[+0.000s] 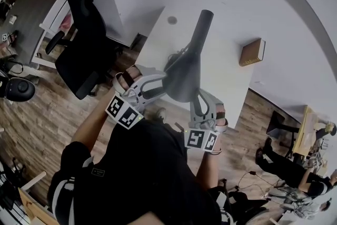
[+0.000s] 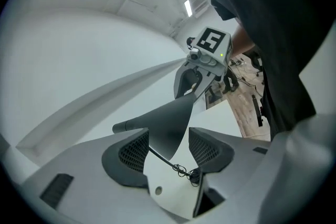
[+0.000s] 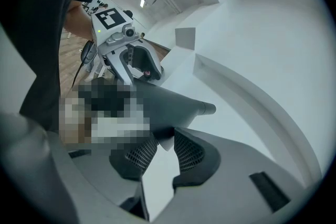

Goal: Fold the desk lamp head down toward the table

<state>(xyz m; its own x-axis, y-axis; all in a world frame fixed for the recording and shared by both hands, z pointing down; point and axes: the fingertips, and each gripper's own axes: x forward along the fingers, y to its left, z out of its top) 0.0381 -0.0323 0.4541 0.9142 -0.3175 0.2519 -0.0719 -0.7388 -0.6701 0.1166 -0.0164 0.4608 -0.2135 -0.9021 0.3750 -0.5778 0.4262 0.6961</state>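
Note:
A dark grey desk lamp stands on the white table, its slim neck running away from me and its flared head near me. My left gripper is at the head's left side. In the left gripper view the lamp head lies between the wide-open jaws of my left gripper, with its pads clear of it. My right gripper is at the head's right side. The right gripper view shows my right gripper shut on the lower edge of the lamp head.
A brown book lies on the table's right part. The lamp's thin black cable is coiled on the tabletop near a round grommet. A black office chair stands left of the table on the wooden floor.

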